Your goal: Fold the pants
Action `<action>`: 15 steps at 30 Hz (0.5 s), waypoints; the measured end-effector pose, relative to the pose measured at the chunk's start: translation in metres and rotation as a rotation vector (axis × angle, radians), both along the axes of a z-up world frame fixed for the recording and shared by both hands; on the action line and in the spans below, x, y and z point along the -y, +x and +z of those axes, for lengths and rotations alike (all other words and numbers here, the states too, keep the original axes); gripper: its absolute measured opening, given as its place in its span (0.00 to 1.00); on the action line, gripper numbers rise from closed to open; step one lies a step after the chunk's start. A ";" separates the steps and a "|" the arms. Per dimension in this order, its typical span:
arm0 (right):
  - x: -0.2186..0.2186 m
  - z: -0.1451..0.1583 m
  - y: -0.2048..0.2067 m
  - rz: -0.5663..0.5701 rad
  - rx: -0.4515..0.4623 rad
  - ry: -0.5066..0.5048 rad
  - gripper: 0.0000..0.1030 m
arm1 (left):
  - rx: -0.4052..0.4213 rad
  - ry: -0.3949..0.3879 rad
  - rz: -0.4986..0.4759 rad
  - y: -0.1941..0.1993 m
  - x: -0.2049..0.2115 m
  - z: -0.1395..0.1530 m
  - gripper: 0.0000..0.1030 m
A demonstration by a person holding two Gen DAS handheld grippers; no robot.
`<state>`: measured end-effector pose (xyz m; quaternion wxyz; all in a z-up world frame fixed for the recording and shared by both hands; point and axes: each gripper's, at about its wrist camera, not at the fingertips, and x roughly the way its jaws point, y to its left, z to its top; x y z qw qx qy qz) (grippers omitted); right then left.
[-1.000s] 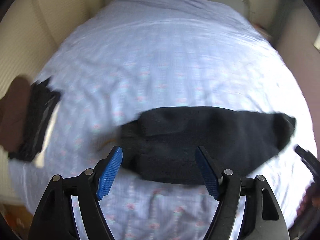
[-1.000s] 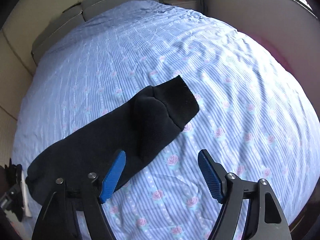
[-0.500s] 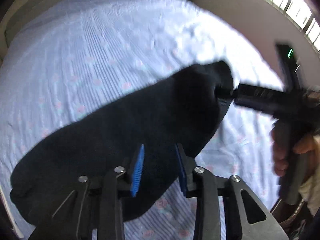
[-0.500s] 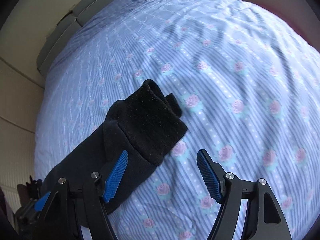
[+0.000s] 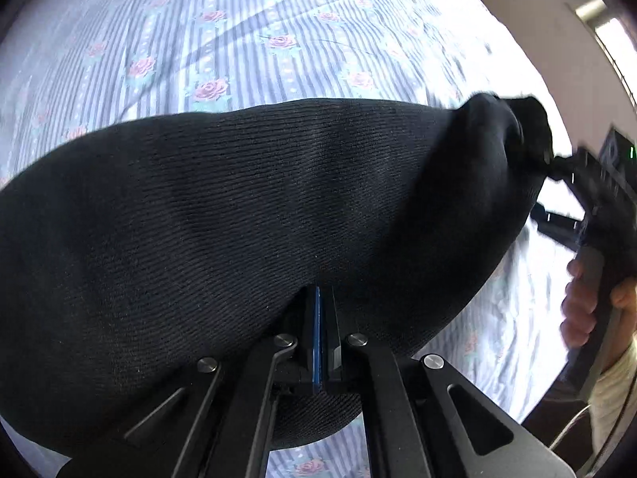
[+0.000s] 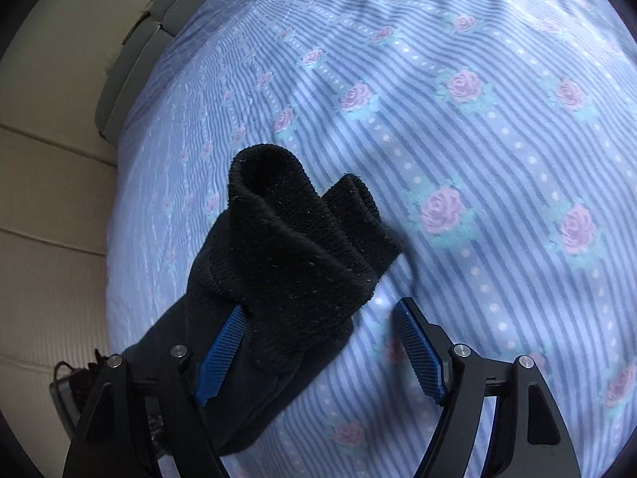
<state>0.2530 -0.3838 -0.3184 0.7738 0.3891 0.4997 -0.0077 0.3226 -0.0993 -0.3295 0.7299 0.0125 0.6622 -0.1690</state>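
Observation:
The black knit pants (image 5: 247, 207) lie folded on the bed and fill most of the left wrist view. My left gripper (image 5: 318, 310) is shut on their near edge, its blue pads pressed together on the fabric. In the right wrist view the ribbed cuff end of the pants (image 6: 294, 247) is bunched and raised off the sheet. My right gripper (image 6: 318, 342) is open with the cuff between its jaws, its left blue pad (image 6: 221, 352) against the fabric. The right gripper also shows in the left wrist view (image 5: 589, 199) at the far end of the pants.
The bed sheet (image 6: 477, 119) is blue striped with pink roses and spreads far and right. A grey headboard (image 6: 131, 63) and beige wall (image 6: 47, 199) stand at the left. A dark object (image 6: 69, 386) sits low at the bed's left edge.
My left gripper closed from wide open onto the near edge of the pants. My right gripper moved in around the cuff end, which has bunched up and lifted.

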 end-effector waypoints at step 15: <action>-0.026 0.093 -0.057 -0.069 -0.067 -0.189 0.22 | 0.024 0.061 -0.063 -0.015 0.024 0.016 0.06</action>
